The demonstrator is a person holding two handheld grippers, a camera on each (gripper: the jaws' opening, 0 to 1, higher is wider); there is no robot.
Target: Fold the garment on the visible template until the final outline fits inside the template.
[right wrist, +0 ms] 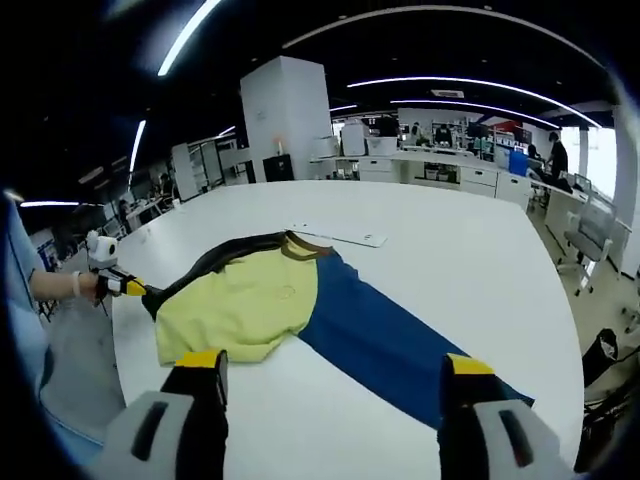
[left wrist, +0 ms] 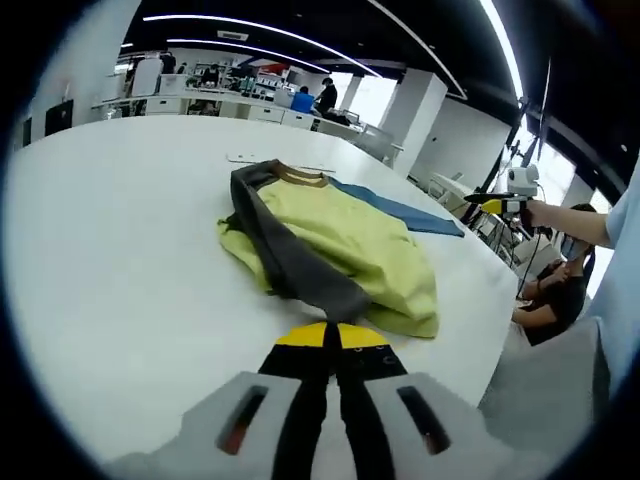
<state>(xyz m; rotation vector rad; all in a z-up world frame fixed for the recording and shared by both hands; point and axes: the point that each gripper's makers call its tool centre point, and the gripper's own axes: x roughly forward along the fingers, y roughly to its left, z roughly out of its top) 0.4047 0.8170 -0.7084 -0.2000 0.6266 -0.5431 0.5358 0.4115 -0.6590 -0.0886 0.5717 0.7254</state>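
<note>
A yellow-green garment [left wrist: 350,245] with grey sleeves lies crumpled on a white table [left wrist: 120,260], partly over a long blue template [left wrist: 410,215]. My left gripper [left wrist: 325,335] has its jaws closed together at the end of a grey sleeve [left wrist: 290,255], which runs taut from the collar to its tips. In the right gripper view the garment [right wrist: 245,300] covers the template's far end, and the blue template [right wrist: 380,340] stretches toward me. My right gripper [right wrist: 332,365] stands wide open above the template's near end, holding nothing. The left gripper [right wrist: 125,287] shows at the sleeve's tip.
A thin white strip [right wrist: 340,236] lies on the table beyond the collar. The right gripper [left wrist: 500,205] is held in a hand past the table's far right edge. A person [left wrist: 545,300] sits beside the table. Desks and a chair [right wrist: 585,245] stand behind.
</note>
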